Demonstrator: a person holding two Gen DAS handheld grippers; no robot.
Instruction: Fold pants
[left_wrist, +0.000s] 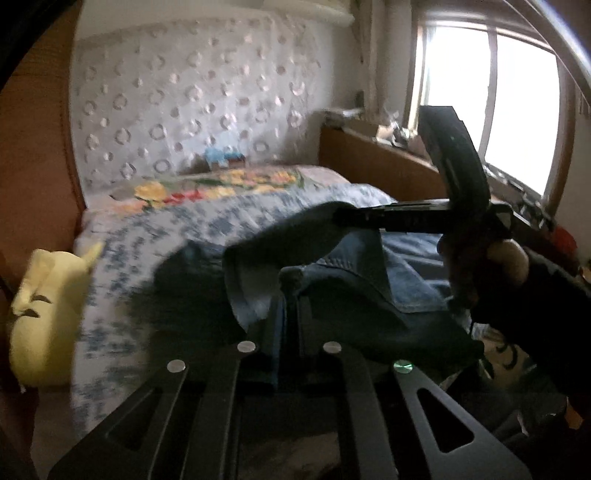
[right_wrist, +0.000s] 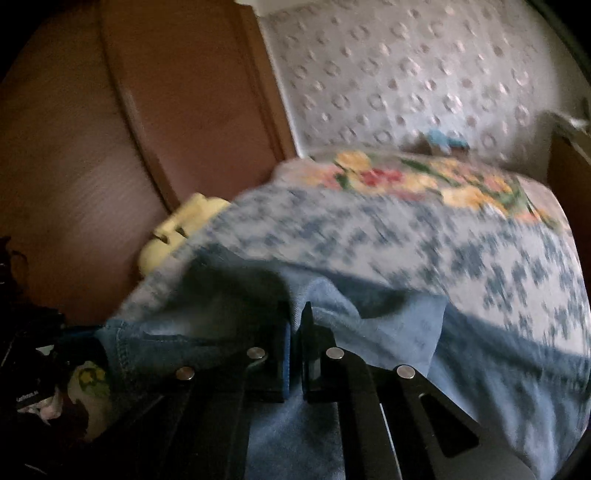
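Blue denim pants (left_wrist: 354, 273) lie bunched on a bed with a blue-and-white patterned cover (left_wrist: 177, 236). My left gripper (left_wrist: 290, 291) is shut on a fold of the denim and holds it raised above the bed. In the left wrist view the right gripper (left_wrist: 343, 216) reaches in from the right, held by a gloved hand, its fingers pinching dark cloth. In the right wrist view my right gripper (right_wrist: 295, 317) is shut on an edge of the pants (right_wrist: 369, 332), with lighter inside fabric draping below. The bed cover (right_wrist: 443, 243) lies beyond.
A yellow plush toy (left_wrist: 44, 306) sits at the bed's left edge, also in the right wrist view (right_wrist: 177, 229). A floral blanket (left_wrist: 221, 184) lies at the far end. A wooden headboard (left_wrist: 376, 162) and bright window (left_wrist: 491, 96) are right; a wooden wardrobe (right_wrist: 147, 110) is left.
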